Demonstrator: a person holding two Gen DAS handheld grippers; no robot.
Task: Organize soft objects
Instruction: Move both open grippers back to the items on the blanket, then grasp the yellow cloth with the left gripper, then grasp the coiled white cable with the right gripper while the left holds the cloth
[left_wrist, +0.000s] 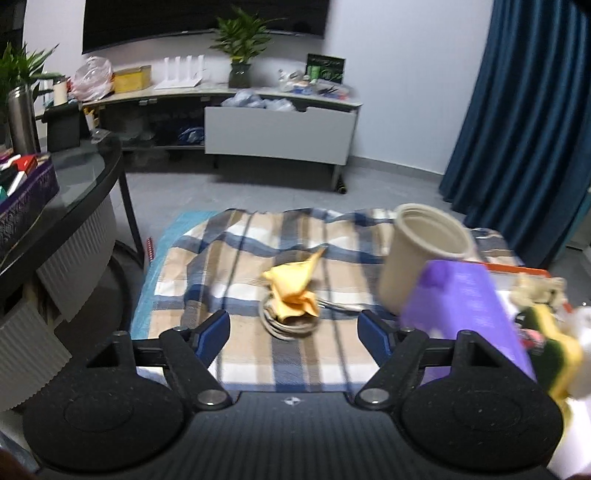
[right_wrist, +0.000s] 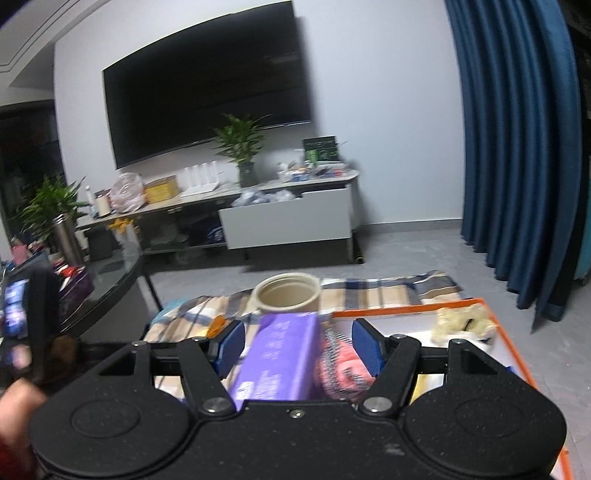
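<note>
On the plaid cloth (left_wrist: 258, 258) ahead of your left tongs (left_wrist: 293, 334), a crumpled yellow rag (left_wrist: 295, 286) lies on top of a coil of grey cable (left_wrist: 280, 325), just beyond the blue pads. Your left tongs stand wide apart with nothing between them. To the right of the rag, a beige cup (left_wrist: 417, 254) sits with its mouth tipped toward the lens, and a purple pack (left_wrist: 465, 306) (blurred, so the print is unreadable) crowds in front of it. At the far right edge, a green-and-yellow sponge (left_wrist: 554, 343) pokes into view beside something white.

Over on your right wrist view, your right tongs (right_wrist: 297, 349) are spread open too, gripping nothing. Below and between the fingers you see the same purple pack (right_wrist: 280, 362) and, touching its right side, a pink knitted bundle (right_wrist: 341, 369). Both lie at the left end of an orange-rimmed tray (right_wrist: 406, 306), and a pale fluffy item (right_wrist: 461, 323) rests at the tray's far right. The beige cup (right_wrist: 288, 295) stands just behind the pack on the plaid cloth (right_wrist: 388, 291).
</note>
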